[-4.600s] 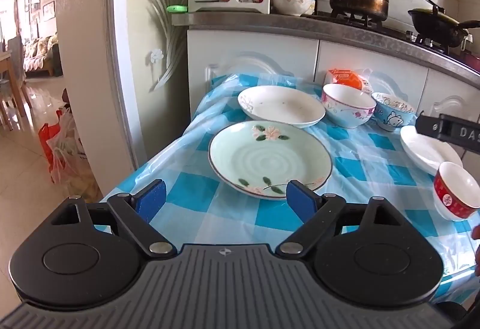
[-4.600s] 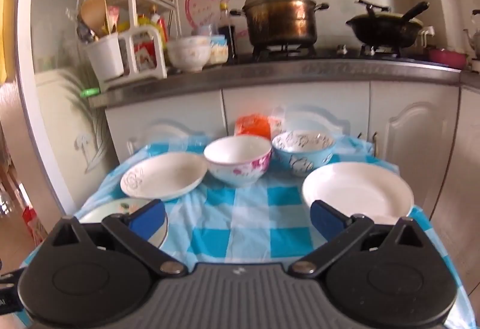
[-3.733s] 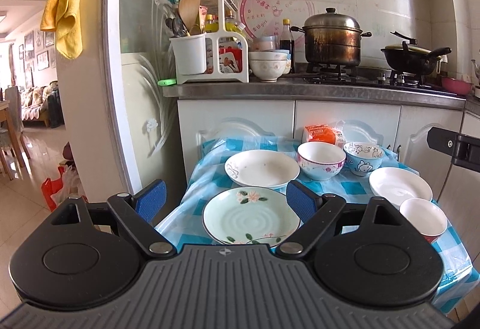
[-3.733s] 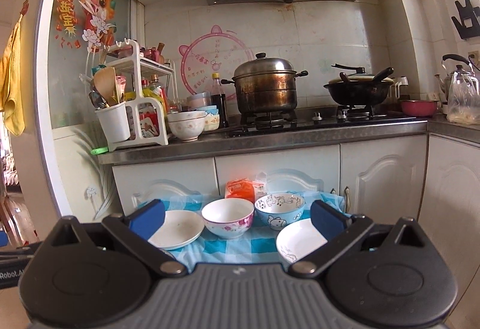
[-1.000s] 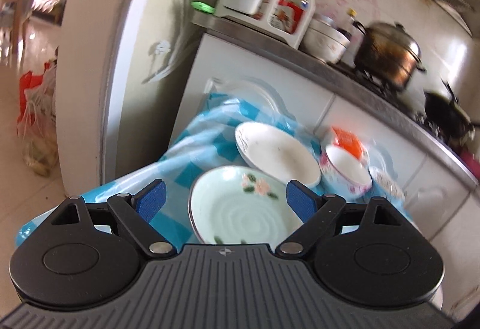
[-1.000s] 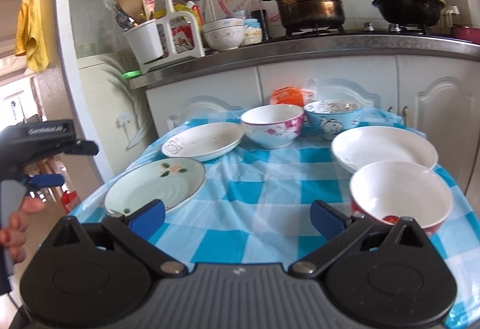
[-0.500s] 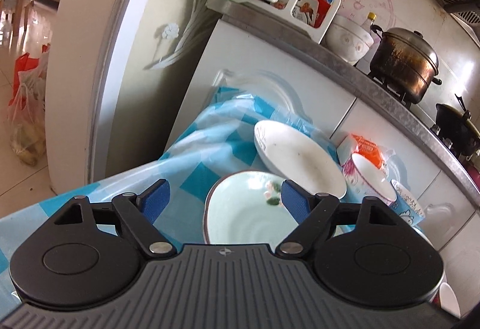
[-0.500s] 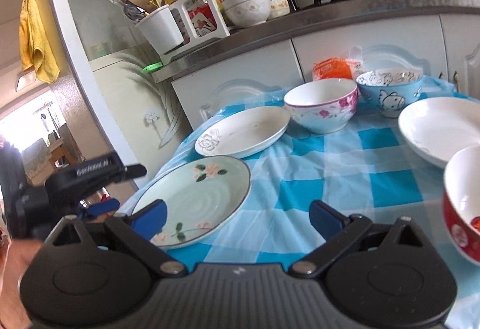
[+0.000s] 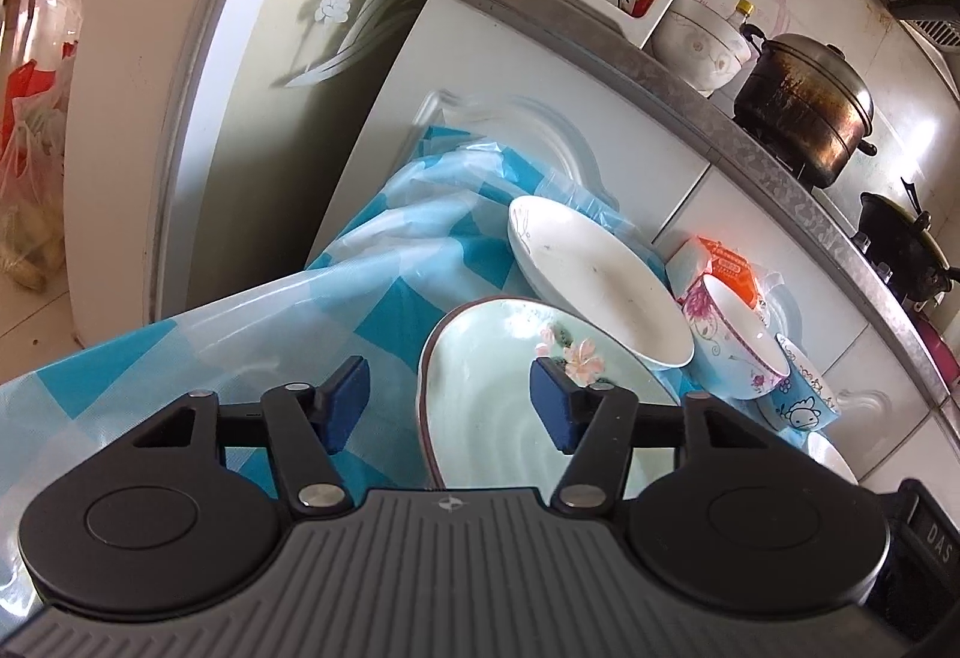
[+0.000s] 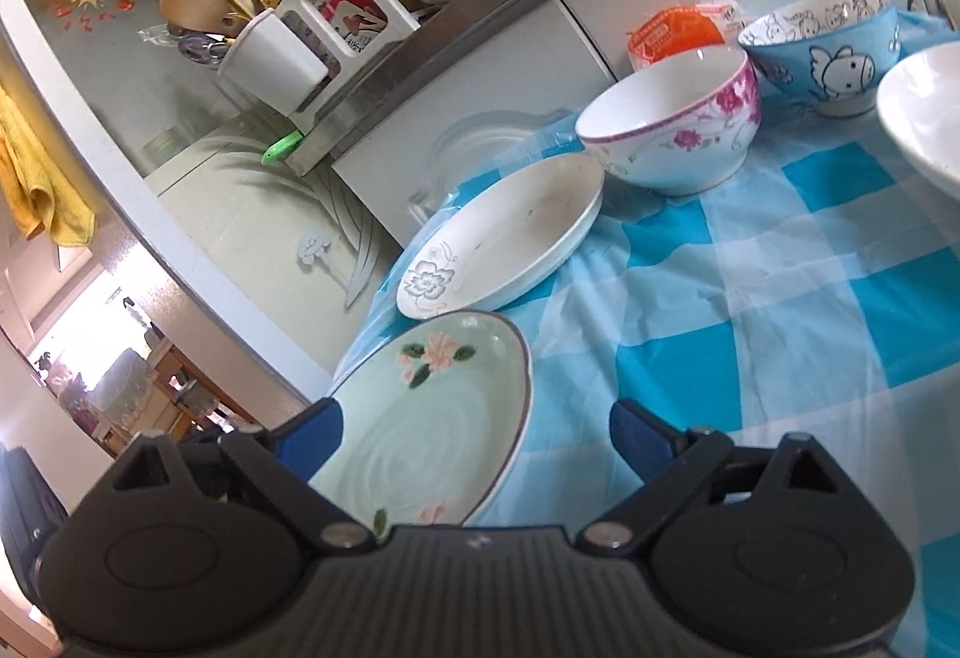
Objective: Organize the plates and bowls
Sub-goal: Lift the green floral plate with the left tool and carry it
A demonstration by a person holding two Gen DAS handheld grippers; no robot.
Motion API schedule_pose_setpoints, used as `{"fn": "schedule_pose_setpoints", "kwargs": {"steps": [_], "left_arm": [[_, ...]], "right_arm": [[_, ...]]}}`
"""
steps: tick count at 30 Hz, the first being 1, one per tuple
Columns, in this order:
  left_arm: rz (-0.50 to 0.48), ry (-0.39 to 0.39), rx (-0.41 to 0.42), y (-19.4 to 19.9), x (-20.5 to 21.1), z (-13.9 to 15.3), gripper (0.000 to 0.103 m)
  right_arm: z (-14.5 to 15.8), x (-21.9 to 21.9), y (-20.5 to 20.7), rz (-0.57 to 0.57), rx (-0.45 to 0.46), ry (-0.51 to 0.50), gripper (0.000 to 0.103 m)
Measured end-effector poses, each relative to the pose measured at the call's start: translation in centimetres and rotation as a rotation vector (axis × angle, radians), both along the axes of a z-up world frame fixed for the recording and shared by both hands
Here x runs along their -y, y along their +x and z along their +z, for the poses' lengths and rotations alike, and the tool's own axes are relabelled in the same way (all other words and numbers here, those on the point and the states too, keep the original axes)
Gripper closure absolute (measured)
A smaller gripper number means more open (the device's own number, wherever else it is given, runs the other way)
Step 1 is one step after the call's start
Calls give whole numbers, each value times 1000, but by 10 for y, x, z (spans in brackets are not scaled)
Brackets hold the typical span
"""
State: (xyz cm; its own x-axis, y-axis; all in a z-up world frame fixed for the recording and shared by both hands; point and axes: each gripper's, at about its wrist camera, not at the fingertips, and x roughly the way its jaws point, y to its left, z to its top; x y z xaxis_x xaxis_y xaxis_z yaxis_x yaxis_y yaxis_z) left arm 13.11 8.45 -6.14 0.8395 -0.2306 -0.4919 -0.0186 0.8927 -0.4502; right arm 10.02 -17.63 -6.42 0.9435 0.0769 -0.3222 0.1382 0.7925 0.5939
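Holding your left gripper low at the table edge, you had its 2 blue pads spread apart with the rim of the green floral plate between them, the right pad over the plate's pink flower and the left pad over the blue-checked tablecloth; whether either pad touched the plate could not be told. Your right gripper was also spread wide, its left pad over that same plate in the lower centre of the frame and its right pad over bare cloth. Just beyond the green plate lay the white plate, its edge appearing to overlap the green one in the left wrist view. Further right stood the pink-flowered bowl and the blue cartoon bowl, close together, with another white dish at the right edge.
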Motion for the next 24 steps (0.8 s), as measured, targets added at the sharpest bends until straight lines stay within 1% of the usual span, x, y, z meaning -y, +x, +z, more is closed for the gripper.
{"fn": "schedule_pose_setpoints", "kwargs": {"steps": [2,4,6,10,12,14,16,19,24], "left_arm": [[-9,-6,-3,1,1,-1,43],[-22,-19,-8,2,2,-3,53],[-18,-16,-11,2,2,-4,59],[-18,-11,-9,2,5,-4,68],[-29,-9,-11,2,8,-5,69],[-26,13,-6,1,11,-4,69],[-24,6,-8,1,9,-4,71],[-22,2,-8,1,8,-4,72],[-18,10,-1,-1,8,-3,73]], "right_arm": [[-2,1,4,8,2,17,7],[-4,2,8,23,8,33,7],[-5,0,11,37,9,37,7],[-5,-3,16,67,15,45,7],[-6,-4,18,80,17,44,7],[-6,-6,19,98,27,45,7],[-4,-9,20,117,38,45,6],[-1,-14,20,112,21,8,6],[1,-19,19,108,4,-18,6]]}}
